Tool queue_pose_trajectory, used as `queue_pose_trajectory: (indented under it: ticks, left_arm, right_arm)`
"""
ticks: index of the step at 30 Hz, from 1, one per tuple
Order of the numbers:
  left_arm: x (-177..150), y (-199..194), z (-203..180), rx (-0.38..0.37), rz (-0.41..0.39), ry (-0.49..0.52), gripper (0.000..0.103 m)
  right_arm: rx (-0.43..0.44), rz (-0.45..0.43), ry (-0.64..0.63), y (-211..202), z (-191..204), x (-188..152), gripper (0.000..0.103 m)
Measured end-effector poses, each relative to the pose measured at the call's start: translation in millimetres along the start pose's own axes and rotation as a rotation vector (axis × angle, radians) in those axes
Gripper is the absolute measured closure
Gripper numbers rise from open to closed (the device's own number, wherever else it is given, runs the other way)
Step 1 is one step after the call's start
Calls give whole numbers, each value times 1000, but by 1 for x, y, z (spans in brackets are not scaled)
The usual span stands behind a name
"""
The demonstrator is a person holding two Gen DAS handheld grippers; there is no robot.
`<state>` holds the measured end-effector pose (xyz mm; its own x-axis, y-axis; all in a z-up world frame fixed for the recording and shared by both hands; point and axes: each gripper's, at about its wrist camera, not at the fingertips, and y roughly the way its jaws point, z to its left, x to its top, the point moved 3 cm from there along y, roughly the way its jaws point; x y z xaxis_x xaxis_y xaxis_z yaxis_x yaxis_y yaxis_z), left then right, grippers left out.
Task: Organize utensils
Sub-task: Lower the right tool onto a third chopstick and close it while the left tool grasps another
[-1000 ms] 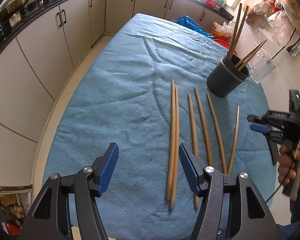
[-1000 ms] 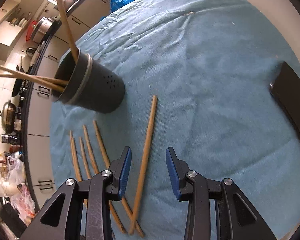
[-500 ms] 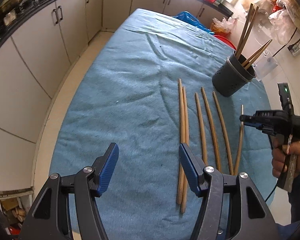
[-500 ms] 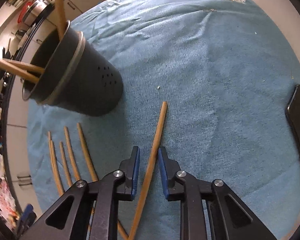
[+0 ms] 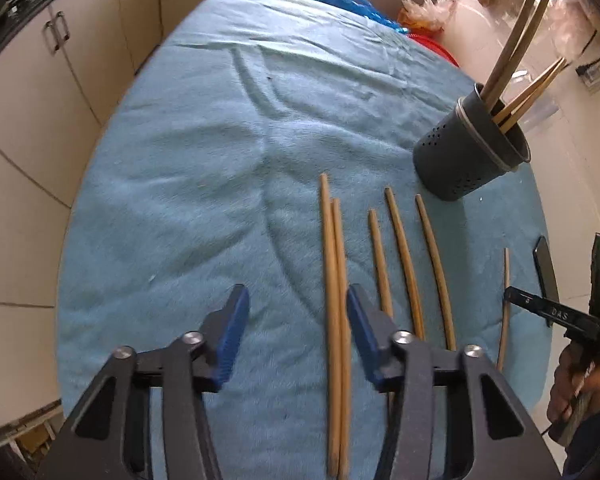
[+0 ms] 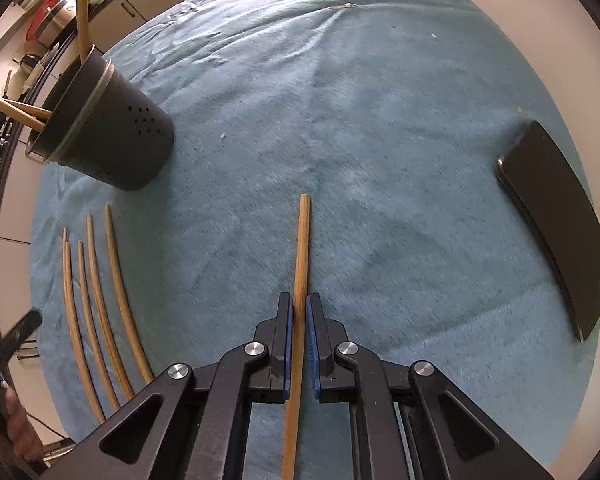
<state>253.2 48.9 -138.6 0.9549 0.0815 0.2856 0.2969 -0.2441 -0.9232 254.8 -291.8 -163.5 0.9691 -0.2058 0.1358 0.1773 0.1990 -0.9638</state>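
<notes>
Hovering over the blue-covered surface (image 5: 180,168), the left tongs (image 5: 296,332) are closing on nothing, a chopstick pair (image 5: 334,280) just inside the right pad. Right tongs (image 6: 299,344) are clenched on a single chopstick (image 6: 302,240); holder (image 6: 112,140) at 10 o'clock.

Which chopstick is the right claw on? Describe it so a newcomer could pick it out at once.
Start at the dark holder on the blue cloth. Five chopsticks lie in a row in front of it; between that row and the black phone, one chopstick lies by itself. It is the only one apart from the row, and the right claw is shut on it.
</notes>
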Motion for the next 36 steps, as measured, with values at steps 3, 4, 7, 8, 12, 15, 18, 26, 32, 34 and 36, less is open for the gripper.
queue_pose_trajectory:
  ticks: [3,4,7,8,12,15,18,26,32,34,36]
  left_arm:
    - [5,12,-9,12,18,30,60]
    - [7,16,-12,7,23,43,60]
    - [10,25,-16,44,35,63,69]
    - [11,29,-15,45,45,62,71]
    - [14,32,-14,55,44,64,73]
    - [18,34,-14,77,44,67,73]
    - [23,39,-19,99,58,78,73]
    - [25,45,-21,182,81,85,91]
    - [1,36,-18,178,81,76,95]
    - [-5,33,-15,168,70,67,96]
    - [-9,29,-12,150,63,61,97]
  right_arm:
    - [8,-4,-5,-1,-10,-5,96]
    - [11,-5,-6,-2,-12,-5,96]
    - [15,-8,-11,1,-6,-6,96]
    - [17,-7,-12,0,-8,-6,96]
    - [17,-8,-18,0,-8,-8,96]
    - [16,-7,-21,1,-5,-6,96]
    - [9,-4,-26,1,-4,-6,96]
    - [-26,19,-38,5,7,0,96]
    - [-52,32,-66,9,19,6,96]
    - [-56,27,-76,10,23,6,96]
    - [-52,22,-81,10,25,6,96]
